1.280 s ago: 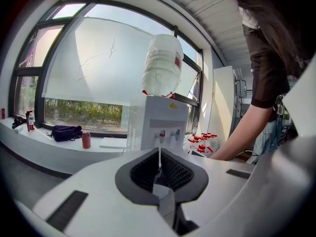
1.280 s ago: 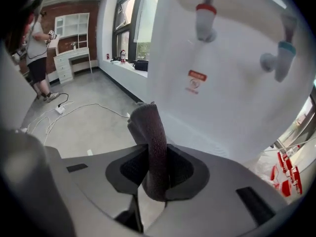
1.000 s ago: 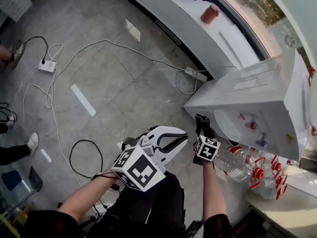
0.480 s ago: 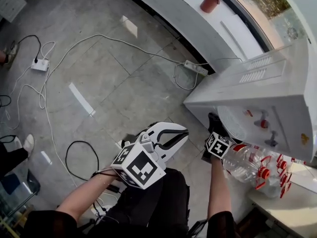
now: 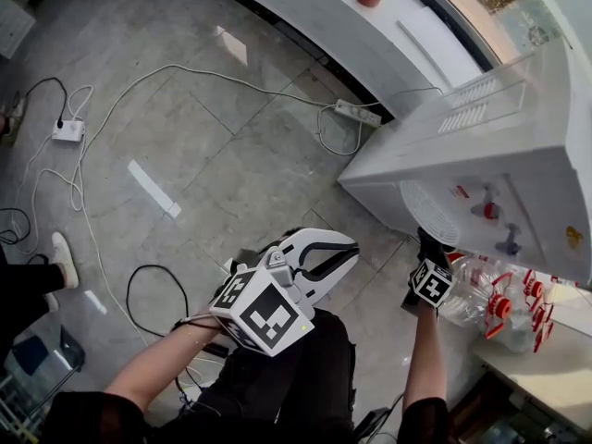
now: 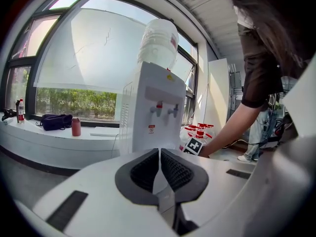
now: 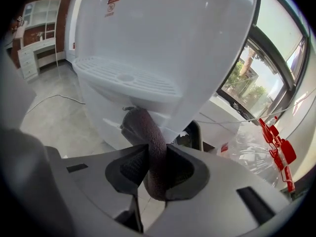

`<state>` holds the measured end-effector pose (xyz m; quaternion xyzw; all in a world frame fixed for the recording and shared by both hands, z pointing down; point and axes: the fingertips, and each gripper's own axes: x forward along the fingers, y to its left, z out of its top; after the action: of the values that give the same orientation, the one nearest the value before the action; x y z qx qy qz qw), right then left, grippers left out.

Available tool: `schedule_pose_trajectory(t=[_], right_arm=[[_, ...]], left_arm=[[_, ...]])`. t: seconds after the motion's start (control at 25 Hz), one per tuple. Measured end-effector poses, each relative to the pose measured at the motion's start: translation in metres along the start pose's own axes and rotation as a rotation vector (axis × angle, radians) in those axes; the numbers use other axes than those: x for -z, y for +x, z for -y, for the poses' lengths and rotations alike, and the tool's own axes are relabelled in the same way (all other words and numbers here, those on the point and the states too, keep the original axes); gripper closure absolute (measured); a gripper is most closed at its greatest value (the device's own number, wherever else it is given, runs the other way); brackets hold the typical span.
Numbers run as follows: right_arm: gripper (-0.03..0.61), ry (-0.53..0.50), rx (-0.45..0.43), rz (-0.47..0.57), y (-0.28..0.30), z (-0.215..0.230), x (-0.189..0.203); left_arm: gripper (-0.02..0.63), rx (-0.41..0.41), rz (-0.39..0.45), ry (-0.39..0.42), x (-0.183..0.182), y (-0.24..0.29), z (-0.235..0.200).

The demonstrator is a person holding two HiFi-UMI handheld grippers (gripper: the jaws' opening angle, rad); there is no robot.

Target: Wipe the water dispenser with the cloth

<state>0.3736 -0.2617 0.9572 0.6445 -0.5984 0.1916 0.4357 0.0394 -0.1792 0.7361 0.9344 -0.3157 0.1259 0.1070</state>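
1. The left gripper [image 5: 344,252] hangs over the floor near the person's knees. Its jaws are pressed together on nothing. From there the dispenser [image 6: 153,107] stands well ahead, upright, with a bottle on top.
2. The right gripper [image 5: 425,248] is down low at the dispenser's foot. Its jaws are clamped on the cloth [image 7: 149,132], a dark roll that sticks out forward past the tips.
3. The dispenser lies straight ahead of and above that gripper. The cloth's free end points at the white front just under the drip tray [image 7: 126,78]. I can't tell whether it touches the panel.
4. The right hand is much the nearer one, and the wipe looks to me about to start. It should take a short push forward and up, then strokes across the front.
5. Furthest right, bottles [image 5: 499,308] with red caps lie just beside the dispenser and close to the working arm. A wide stroke might knock them.
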Motion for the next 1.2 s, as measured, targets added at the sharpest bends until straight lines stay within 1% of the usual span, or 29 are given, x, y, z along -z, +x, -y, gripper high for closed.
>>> schedule_pose_trajectory(t=[0.08, 0.2, 0.32, 0.4, 0.64, 0.72, 0.8, 0.88, 0.96, 1.04, 1.2], right_arm=[[0.477, 0.004, 0.004, -0.007, -0.001, 0.002, 0.006], [0.479, -0.044, -0.036, -0.023, 0.001, -0.021, 0.017], [0.479, -0.115, -0.106, -0.028, 0.008, -0.066, 0.019], [0.479, -0.141, -0.152, -0.019, 0.013, -0.1, 0.015], [0.479, -0.141, -0.253, 0.018, 0.031, -0.189, -0.007], [0.479, -0.138, -0.275, 0.026, 0.039, -0.21, -0.015], [0.478, -0.156, -0.293, 0.037, 0.049, -0.226, -0.024], [0.479, -0.204, -0.3, 0.042, 0.06, -0.231, -0.028], [0.478, -0.238, -0.289, 0.035, 0.072, -0.224, -0.029], [0.479, -0.234, -0.273, 0.002, 0.079, -0.211, -0.023], [0.477, -0.231, -0.243, -0.074, 0.086, -0.173, 0.001]], left_arm=[[0.592, 0.001, -0.006, -0.001, 0.003, 0.001, 0.0], [0.592, -0.003, -0.007, -0.009, 0.006, 0.002, -0.001], [0.592, -0.001, -0.014, 0.001, 0.008, 0.001, -0.002], [0.592, 0.003, -0.025, 0.013, 0.011, -0.003, -0.002], [0.592, -0.025, -0.057, 0.02, 0.026, -0.017, -0.013], [0.592, -0.038, -0.058, 0.018, 0.031, -0.017, -0.018], [0.592, -0.045, -0.06, 0.017, 0.036, -0.016, -0.021], [0.592, -0.04, -0.064, 0.02, 0.043, -0.013, -0.019], [0.592, -0.035, -0.071, 0.027, 0.05, -0.012, -0.018], [0.592, -0.035, -0.078, 0.025, 0.057, -0.013, -0.018], [0.592, -0.041, -0.099, 0.011, 0.069, -0.014, -0.019]])
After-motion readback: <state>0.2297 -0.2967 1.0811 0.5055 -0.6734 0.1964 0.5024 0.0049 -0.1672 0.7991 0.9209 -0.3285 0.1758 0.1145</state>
